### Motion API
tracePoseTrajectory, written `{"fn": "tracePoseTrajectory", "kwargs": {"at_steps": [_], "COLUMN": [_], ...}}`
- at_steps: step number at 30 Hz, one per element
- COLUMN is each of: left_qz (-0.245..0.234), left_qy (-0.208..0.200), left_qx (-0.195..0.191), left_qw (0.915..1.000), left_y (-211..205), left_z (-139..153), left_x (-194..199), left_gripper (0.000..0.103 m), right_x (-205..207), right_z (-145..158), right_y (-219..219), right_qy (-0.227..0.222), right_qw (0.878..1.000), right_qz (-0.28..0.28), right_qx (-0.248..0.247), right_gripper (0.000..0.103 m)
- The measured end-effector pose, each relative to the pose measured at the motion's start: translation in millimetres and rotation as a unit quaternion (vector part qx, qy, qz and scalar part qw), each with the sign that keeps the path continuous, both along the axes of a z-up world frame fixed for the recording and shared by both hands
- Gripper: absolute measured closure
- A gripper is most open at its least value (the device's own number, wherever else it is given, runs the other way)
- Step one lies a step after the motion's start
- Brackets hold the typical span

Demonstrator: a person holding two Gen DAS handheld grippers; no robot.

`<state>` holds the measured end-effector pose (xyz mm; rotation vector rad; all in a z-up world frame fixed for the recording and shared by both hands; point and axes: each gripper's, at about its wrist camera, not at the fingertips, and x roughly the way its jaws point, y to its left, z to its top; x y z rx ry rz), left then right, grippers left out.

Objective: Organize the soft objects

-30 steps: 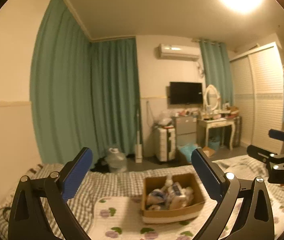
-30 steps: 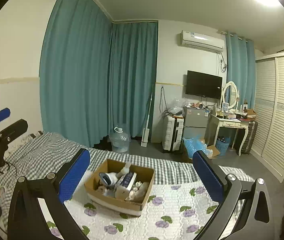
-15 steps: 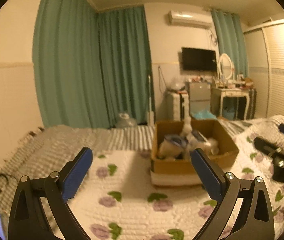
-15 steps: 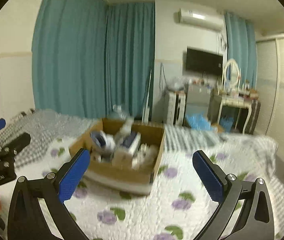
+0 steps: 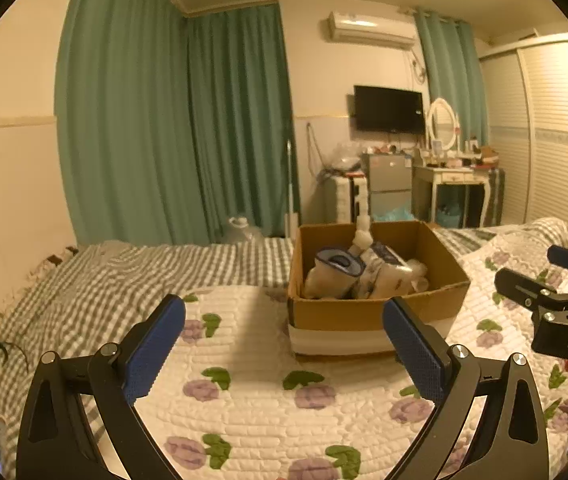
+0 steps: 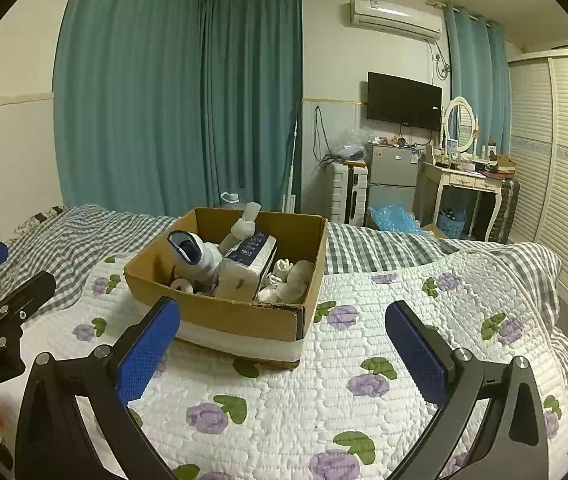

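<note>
Right wrist view: box of soft goods frame-centre; both hand-held grippers apart, empty. White sock roll looks light, squashy; I'd pinch mid-body.

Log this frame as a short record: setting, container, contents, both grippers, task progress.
setting: bedroom, floral quilt over a checked sheet
container: open cardboard box standing on the quilt
contents: white and blue soft items piled inside, one sticking up above the rim
left gripper: open, empty, short of the box
right gripper: open, empty, short of the box
progress: nothing grasped yet; all visible soft items are in the box
</note>
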<state>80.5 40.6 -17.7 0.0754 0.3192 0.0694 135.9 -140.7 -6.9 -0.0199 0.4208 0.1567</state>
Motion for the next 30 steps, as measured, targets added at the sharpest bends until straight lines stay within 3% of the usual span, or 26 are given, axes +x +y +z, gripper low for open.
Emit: {"fn": "tracePoseTrajectory", "kwargs": {"at_steps": [30], "left_qz": [0.003], "left_qy": [-0.005], "left_qx": [-0.014], "left_qw": [0.9999], "left_y": [6.3], "left_z": [3.1], "left_x": [-4.1], "left_gripper": [0.002], "right_x": [-7.4], "right_z": [1.9], "right_y": [4.1], "right_qy": [-0.014], "right_qw": [1.000], "right_qz": [-0.008], "right_qx": [-0.009], "right_gripper": [0.000]}}
